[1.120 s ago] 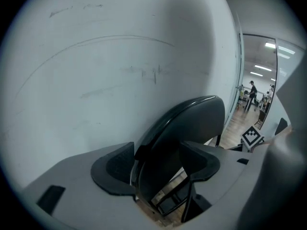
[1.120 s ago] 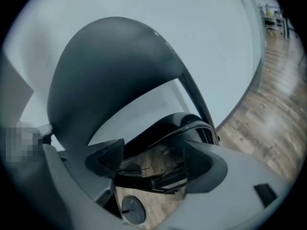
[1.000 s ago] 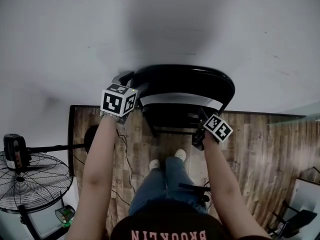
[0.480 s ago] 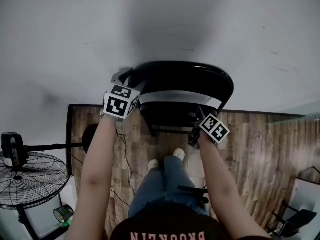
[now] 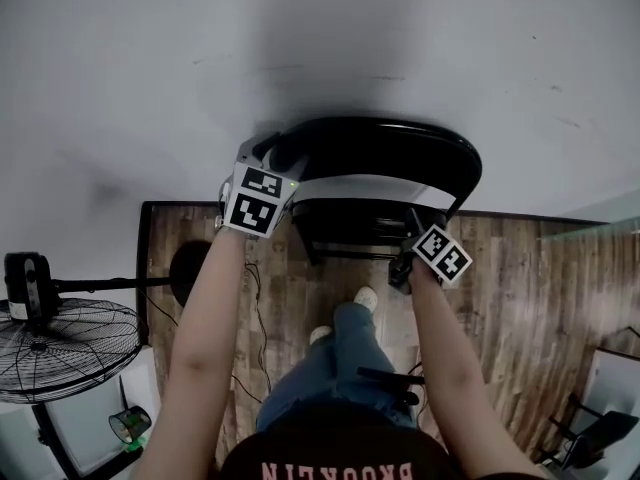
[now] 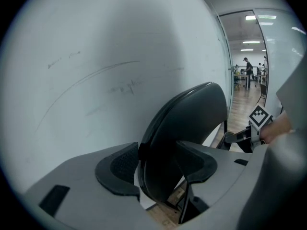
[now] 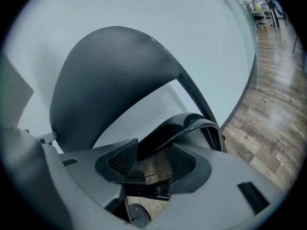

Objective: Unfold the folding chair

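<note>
Folding chair (image 5: 380, 158) stands ahead of both grippers, against the white wall (image 5: 320, 48). The left gripper (image 6: 156, 166) has just closed in and clamps the backrest (image 6: 192, 114) at its left edge, one pad on each face. The right gripper (image 7: 151, 164) — lower, to its right — has likewise just closed and clamps the seat (image 7: 187, 123) rim, with wooden floor (image 5: 330, 288) below.

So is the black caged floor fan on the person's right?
No, the black caged floor fan stands at the head view's lower left, their left.

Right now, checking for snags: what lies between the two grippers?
Head view: only the folding chair. Left gripper and right gripper have just closed onto it.
</note>
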